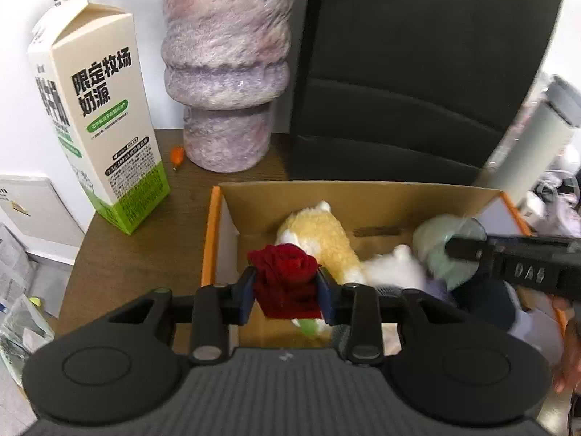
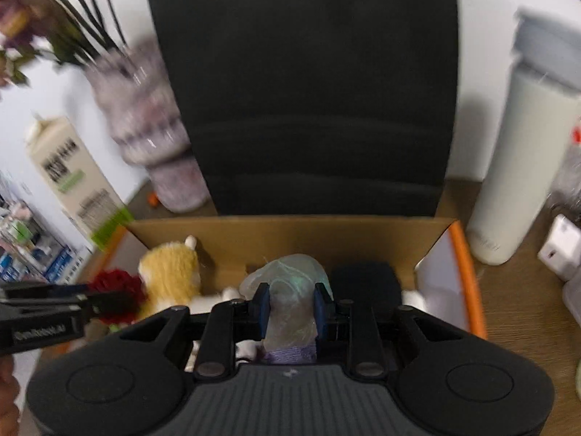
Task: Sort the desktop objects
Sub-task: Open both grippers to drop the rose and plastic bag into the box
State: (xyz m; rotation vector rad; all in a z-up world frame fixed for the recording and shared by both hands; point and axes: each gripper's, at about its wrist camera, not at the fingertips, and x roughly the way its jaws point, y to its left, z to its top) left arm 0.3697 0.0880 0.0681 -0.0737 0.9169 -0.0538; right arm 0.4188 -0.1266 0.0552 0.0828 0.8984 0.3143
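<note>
Brown cardboard box (image 1: 326, 196) already holds a yellow plush alpaca (image 1: 319, 232). Over it, the left gripper (image 1: 287, 290) clasps a red fabric rose (image 1: 287, 269) and the right gripper (image 2: 290, 309) a pale translucent bag (image 2: 290, 290); neither is dropped in yet.

Cardboard box (image 1: 363, 196): matt brown. Toy alpaca (image 1: 319, 236): woolly plush. Rose (image 1: 287, 276): red cloth. Desk (image 1: 138, 254): dark wood grain. Vase (image 1: 225, 72): glossy, mottled.

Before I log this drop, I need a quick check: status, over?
Left gripper shut on red fabric rose. Right gripper shut on translucent plastic bundle. Both over open cardboard box; yellow plush toy inside.
</note>
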